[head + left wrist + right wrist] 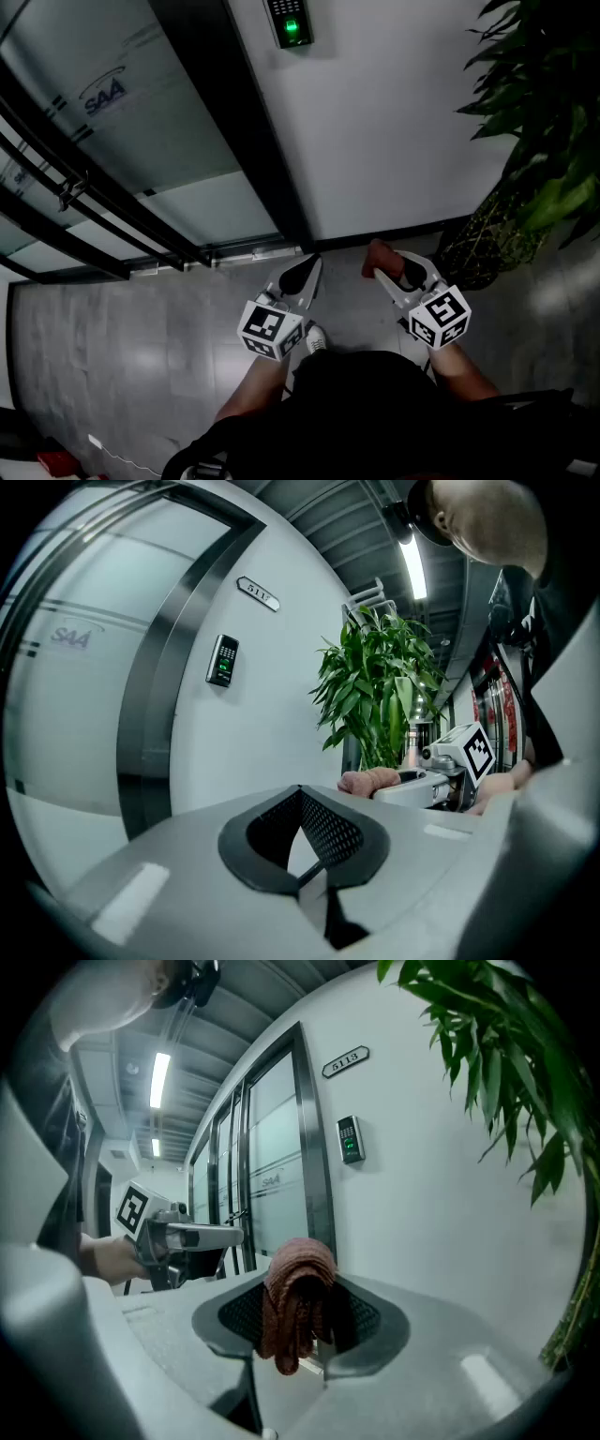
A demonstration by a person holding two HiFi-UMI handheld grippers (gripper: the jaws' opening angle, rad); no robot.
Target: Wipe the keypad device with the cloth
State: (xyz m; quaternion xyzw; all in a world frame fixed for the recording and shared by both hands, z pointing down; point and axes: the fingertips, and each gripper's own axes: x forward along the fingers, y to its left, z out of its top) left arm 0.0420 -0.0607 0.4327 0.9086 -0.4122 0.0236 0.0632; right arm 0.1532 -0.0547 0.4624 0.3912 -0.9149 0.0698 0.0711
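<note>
The right gripper [302,1290] pinches a folded reddish-brown knitted cloth [295,1321] between its dark meshed jaws. The cloth bulges above them and hangs down in front. The left gripper [302,829] has its jaws pressed together on nothing. Both are well apart from the small dark wall-mounted keypad device [289,22] with a green light, high on the white wall [394,122]. The head view's top edge cuts off the device, and its keys are too small to make out.

cloth [298,1302]: we see reddish-brown knitted fabric, bunched up and pinched between the right gripper's [300,1335] jaws, its folds drooping over them.
keypad device [350,1139]: we see a small dark panel with a green light lit, upright on the wall, well ahead of and above that gripper.
</note>
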